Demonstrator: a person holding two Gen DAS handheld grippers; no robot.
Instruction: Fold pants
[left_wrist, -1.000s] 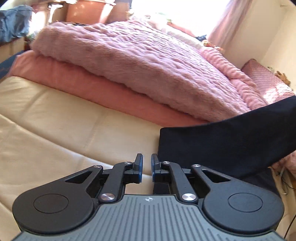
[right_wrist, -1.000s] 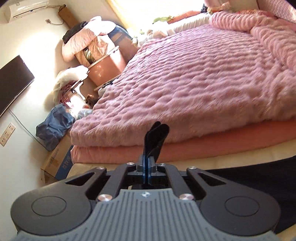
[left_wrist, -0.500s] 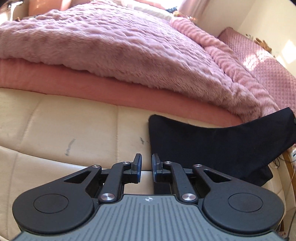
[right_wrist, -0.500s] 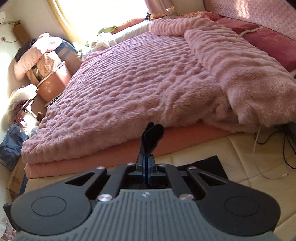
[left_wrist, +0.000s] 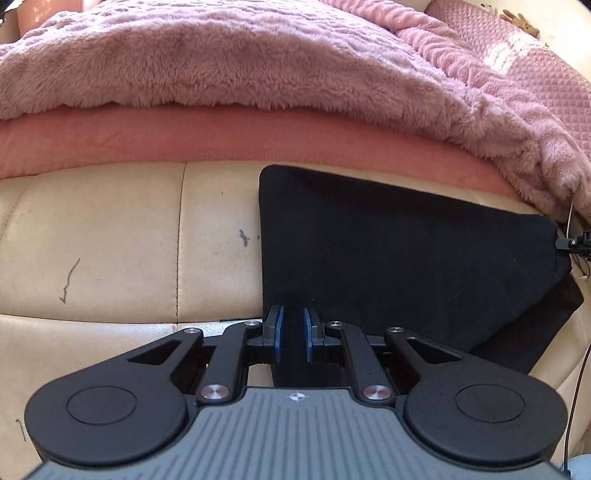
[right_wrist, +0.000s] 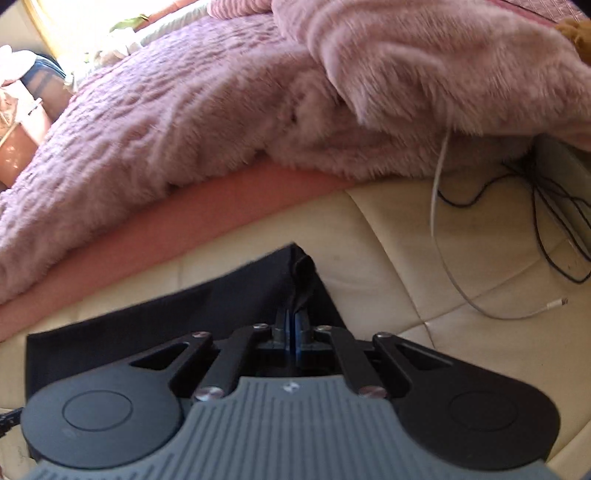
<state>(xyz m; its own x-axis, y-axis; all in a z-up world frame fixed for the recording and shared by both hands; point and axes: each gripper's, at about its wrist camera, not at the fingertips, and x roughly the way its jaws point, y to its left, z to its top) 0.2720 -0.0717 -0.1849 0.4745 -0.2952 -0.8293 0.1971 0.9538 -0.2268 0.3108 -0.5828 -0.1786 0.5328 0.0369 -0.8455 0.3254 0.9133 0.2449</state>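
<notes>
Where the cream leather cushioned surface (left_wrist: 110, 236) runs bare to my left, room is open; the far edge is bounded by a salmon-pink mattress edge (left_wrist: 221, 136) under a fluffy pink blanket (left_wrist: 258, 55). Item: black folded fabric pants (left_wrist: 388, 251), lying flat on the cream surface, far corner touching the mattress edge. Left tongs (left_wrist: 293, 334): pads apart, straddling the near left hem of the pants, a strip of cloth between them, not pinched. Right tongs (right_wrist: 293, 332): clamped on a raised fold at the pants' right corner (right_wrist: 301, 280). To the right lie a white cable (right_wrist: 443, 266) and black wires (right_wrist: 546, 221). The near hem is hidden under both tool bodies; the right view is blurred.
</notes>
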